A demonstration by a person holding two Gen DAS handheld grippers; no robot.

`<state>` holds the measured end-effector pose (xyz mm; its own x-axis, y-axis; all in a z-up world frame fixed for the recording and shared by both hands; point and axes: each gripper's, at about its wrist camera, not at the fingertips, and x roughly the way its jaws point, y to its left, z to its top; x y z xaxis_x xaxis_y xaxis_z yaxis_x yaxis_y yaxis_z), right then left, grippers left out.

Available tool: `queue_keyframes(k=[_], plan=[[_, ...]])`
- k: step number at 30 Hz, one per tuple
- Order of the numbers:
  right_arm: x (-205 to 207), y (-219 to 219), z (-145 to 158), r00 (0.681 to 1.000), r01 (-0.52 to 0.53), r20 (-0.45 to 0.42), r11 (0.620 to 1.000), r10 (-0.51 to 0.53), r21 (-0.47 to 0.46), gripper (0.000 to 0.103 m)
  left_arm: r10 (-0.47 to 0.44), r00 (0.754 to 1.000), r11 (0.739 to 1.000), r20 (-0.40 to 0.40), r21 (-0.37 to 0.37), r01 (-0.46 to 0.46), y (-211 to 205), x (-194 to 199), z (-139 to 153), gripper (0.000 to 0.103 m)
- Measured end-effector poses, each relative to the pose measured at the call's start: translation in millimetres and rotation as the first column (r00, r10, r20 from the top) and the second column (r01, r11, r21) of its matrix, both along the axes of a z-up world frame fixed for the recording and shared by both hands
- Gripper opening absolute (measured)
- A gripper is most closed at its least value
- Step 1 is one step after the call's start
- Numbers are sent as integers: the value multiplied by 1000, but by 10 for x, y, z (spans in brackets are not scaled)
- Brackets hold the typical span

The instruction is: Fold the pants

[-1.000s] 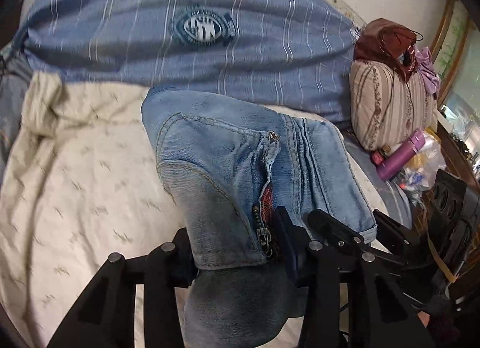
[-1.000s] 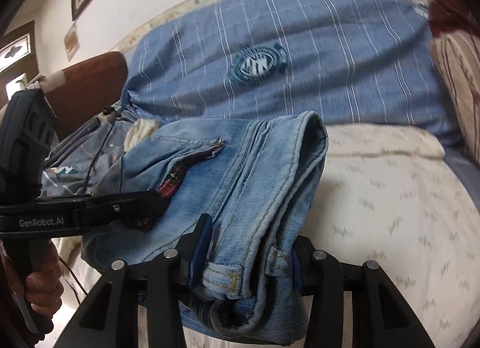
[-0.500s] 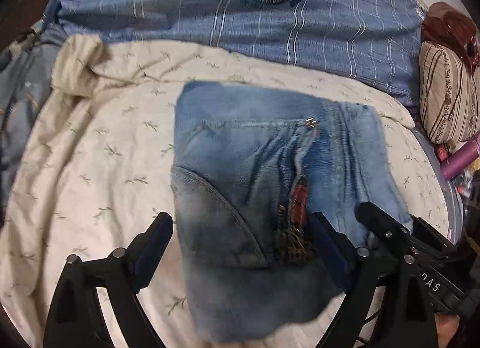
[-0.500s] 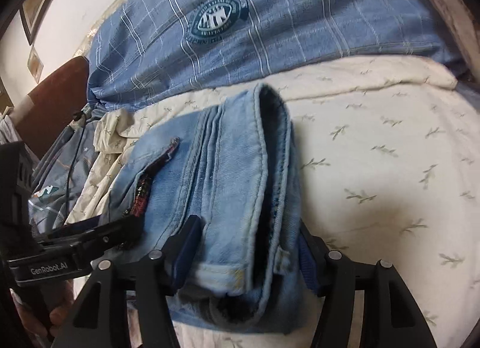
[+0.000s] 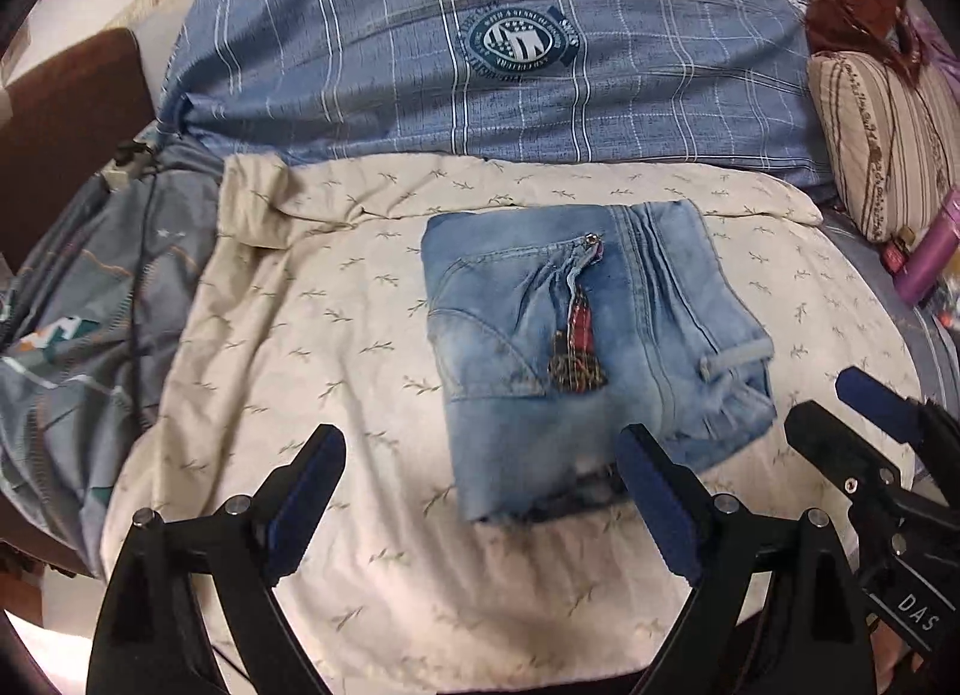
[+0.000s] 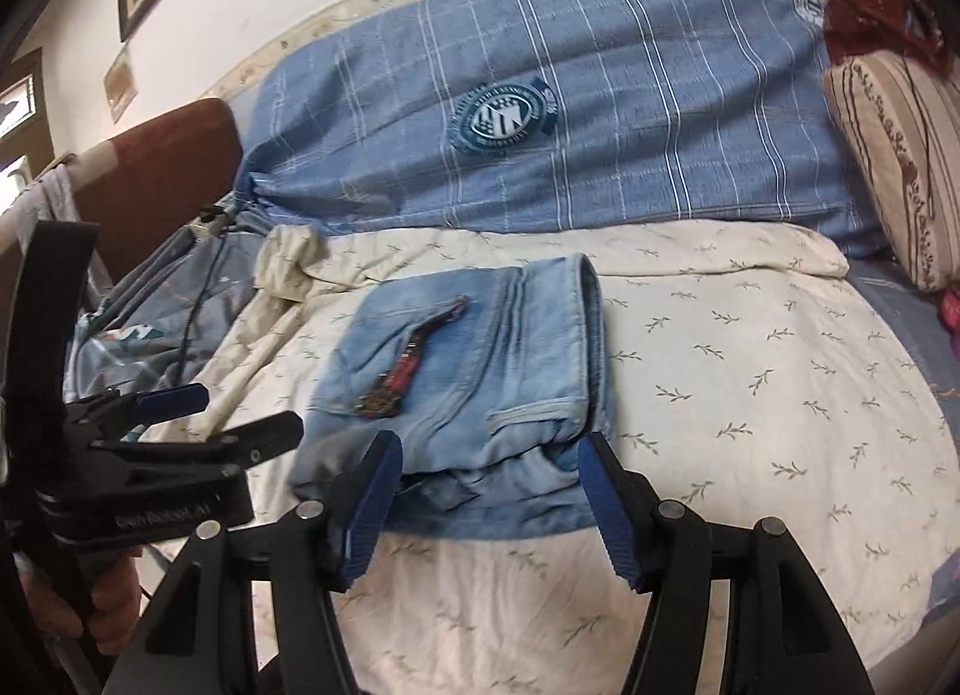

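Both claws have let go since the earlier frame — left claw [image 5: 480, 485] and right claw [image 6: 486, 491] gape empty. Jeans [image 5: 594, 347] lie folded on the bed [image 5: 300, 335]. Withdraw clear — avoid snagging the near hem.

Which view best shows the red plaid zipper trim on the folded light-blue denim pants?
The left wrist view: the red plaid zipper trim faces the camera nearly flat on the folded light-blue denim pants. The right wrist view shows it slanted, foreshortened and smaller.

Left tool [image 5: 480, 473], right tool [image 6: 486, 473]: jaws wide.
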<state>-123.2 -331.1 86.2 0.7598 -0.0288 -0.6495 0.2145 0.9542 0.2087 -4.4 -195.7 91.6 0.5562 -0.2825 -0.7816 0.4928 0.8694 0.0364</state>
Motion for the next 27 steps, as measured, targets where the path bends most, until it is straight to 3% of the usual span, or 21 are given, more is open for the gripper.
queue_keyframes(k=[10, 27], plan=[[-151, 208, 182, 1000, -12, 23, 1000, 12, -13, 65, 19, 998, 1000, 67, 1, -19, 236, -273, 255, 92], [-128, 210, 133, 1000, -19, 9, 1000, 19, -2, 65, 9, 999, 1000, 49, 25, -10, 195, -237, 177, 92]])
